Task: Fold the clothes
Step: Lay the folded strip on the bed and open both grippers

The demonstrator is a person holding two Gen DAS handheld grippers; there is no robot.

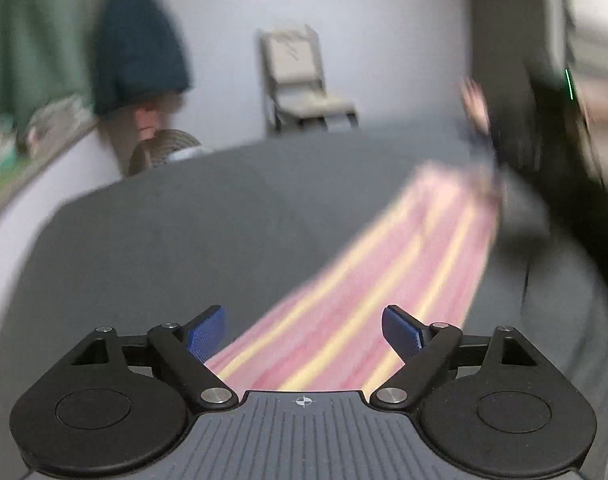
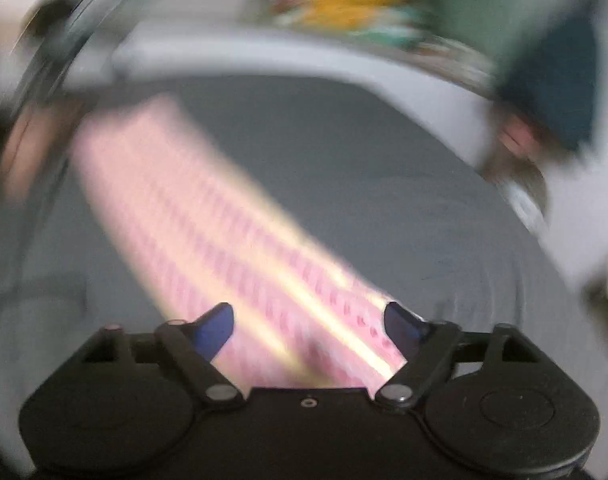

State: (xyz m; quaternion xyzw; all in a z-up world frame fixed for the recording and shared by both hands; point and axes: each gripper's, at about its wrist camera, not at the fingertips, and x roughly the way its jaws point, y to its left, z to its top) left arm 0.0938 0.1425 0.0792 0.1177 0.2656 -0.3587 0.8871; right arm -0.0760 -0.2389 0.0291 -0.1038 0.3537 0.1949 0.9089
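A long pink cloth with yellow stripes (image 1: 384,276) lies flat on the dark grey table (image 1: 192,248), running from between my left fingers to the far right. My left gripper (image 1: 304,332) is open just above its near end, blue pads apart. In the right wrist view the same cloth (image 2: 208,224) stretches from my right gripper (image 2: 310,330) to the far left. The right gripper is open over that end. Both views are blurred by motion. The other gripper and a hand (image 1: 476,108) show as a blur at the cloth's far end.
A folding chair (image 1: 300,80) stands against the white wall beyond the table. A dark blue garment (image 1: 140,44) hangs at the left over a basket (image 1: 164,148). Green fabric (image 1: 28,36) hangs at the far left.
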